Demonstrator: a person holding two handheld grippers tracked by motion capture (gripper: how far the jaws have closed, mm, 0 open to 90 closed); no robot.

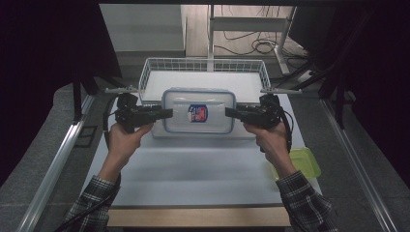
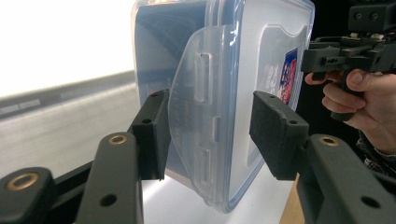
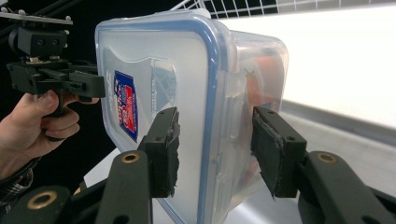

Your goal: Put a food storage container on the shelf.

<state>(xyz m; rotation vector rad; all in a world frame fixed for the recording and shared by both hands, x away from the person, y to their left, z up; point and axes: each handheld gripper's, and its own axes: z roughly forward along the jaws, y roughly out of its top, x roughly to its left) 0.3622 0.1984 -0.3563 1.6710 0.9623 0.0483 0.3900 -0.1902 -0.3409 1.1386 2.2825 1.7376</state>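
Observation:
A clear plastic box with a blue-sealed lid and a red-and-blue label (image 1: 198, 111) hangs level above the white table (image 1: 193, 169), carried between both grippers. My left gripper (image 1: 167, 113) clamps its left end. In the left gripper view the jaws (image 2: 210, 126) straddle the box (image 2: 261, 56) over a side latch flap (image 2: 196, 93) that flares outward. My right gripper (image 1: 229, 112) clamps the right end. In the right gripper view its pads (image 3: 215, 144) sit one on the lid, one on the body of the box (image 3: 187, 60). Something orange shows dimly inside.
A white wire basket (image 1: 203, 62) stands at the back of the table, just beyond the box. A green-lidded container (image 1: 302, 162) lies near the right edge by the person's right forearm. Metal rails run along both sides of the table.

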